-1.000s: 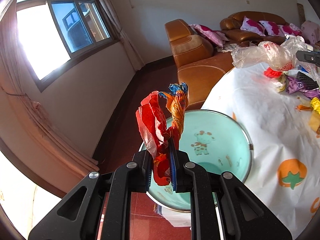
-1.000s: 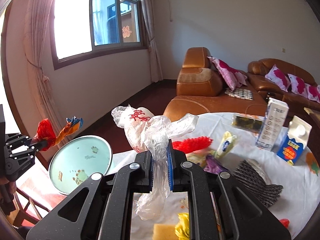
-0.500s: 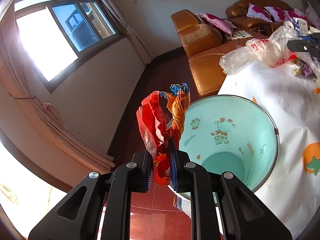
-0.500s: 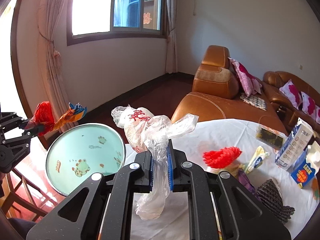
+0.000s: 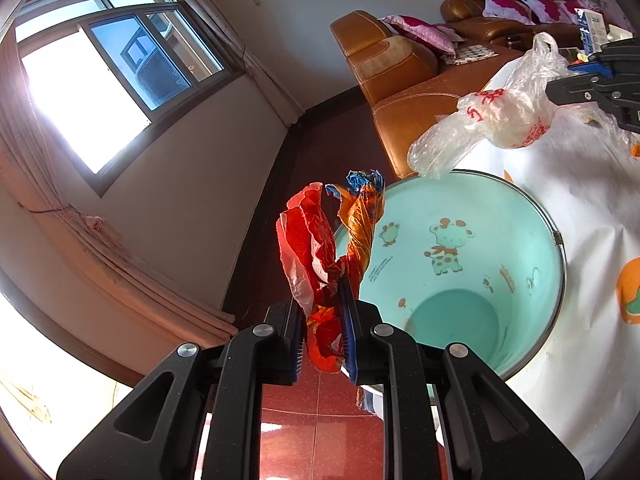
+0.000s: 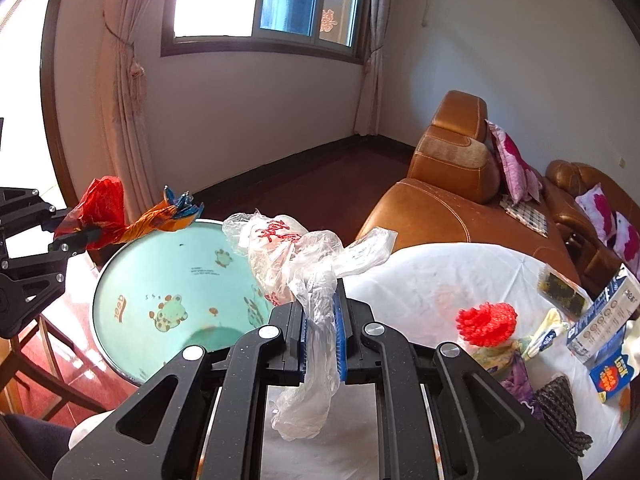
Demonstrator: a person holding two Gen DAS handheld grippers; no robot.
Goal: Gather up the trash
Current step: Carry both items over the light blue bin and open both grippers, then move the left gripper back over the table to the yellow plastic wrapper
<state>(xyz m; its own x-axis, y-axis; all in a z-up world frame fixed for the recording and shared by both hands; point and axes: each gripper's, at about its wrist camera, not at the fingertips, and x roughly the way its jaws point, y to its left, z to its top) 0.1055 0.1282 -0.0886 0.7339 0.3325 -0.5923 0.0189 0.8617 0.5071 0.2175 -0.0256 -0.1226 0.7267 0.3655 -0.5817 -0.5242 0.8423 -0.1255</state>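
My left gripper (image 5: pixel 323 332) is shut on a crumpled red and orange wrapper (image 5: pixel 316 256) and holds it at the left rim of a teal bin (image 5: pixel 520 248) with cartoon animals inside. My right gripper (image 6: pixel 322 332) is shut on a clear plastic bag (image 6: pixel 296 256) with red print and holds it at the bin's right rim (image 6: pixel 132 272). The bag also shows in the left wrist view (image 5: pixel 496 112), above the bin's far rim. The left gripper with the wrapper (image 6: pixel 104 212) shows at the left of the right wrist view.
A table with a white patterned cloth (image 6: pixel 420 280) stands right of the bin, with a red pompom (image 6: pixel 486 324), cartons (image 6: pixel 604 320) and other scraps. A brown leather sofa (image 6: pixel 444 196) stands behind. A wooden chair frame (image 6: pixel 36 364) is under the bin.
Both grippers have moved closer to the bin, which looks larger in both views. The clear bag has come over toward the bin's rim. Both grips are unchanged.
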